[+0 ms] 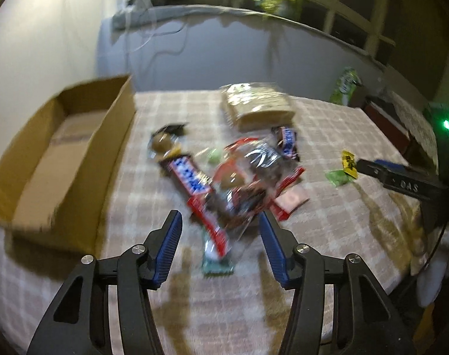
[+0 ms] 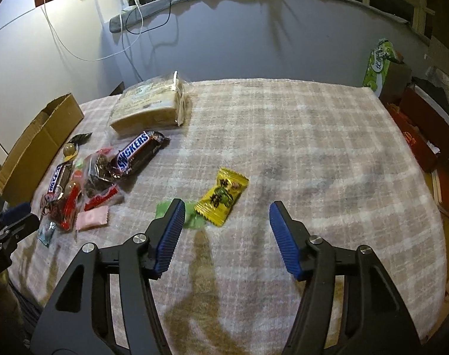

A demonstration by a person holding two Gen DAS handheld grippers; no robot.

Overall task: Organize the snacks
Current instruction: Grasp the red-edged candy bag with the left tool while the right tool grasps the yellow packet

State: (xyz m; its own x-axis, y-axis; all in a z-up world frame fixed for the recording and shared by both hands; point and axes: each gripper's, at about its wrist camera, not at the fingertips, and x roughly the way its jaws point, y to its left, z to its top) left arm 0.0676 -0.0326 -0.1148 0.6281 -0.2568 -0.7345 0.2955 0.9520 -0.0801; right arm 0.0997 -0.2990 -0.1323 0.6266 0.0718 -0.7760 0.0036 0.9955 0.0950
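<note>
A pile of snacks lies on the plaid cloth: a Snickers bar [image 1: 190, 174] [image 2: 137, 153], a clear red-edged bag of dark sweets [image 1: 245, 183] [image 2: 97, 174], a pink packet [image 2: 92, 220] and a wrapped cake block [image 1: 258, 108] [image 2: 150, 108]. My left gripper [image 1: 220, 226] is open and empty, just short of the bag. My right gripper [image 2: 227, 222] is open and empty above the cloth, near a yellow candy packet [image 2: 221, 196] and a green packet [image 2: 191, 216]. The open cardboard box [image 1: 46, 153] [image 2: 38, 145] stands at the left.
The table [image 2: 313, 148] stands against a grey wall with cables. A green tissue box [image 2: 378, 68] and red boxes [image 2: 416, 145] stand past the right edge. The right gripper shows in the left wrist view [image 1: 402, 180]. The left wrist view is motion-blurred.
</note>
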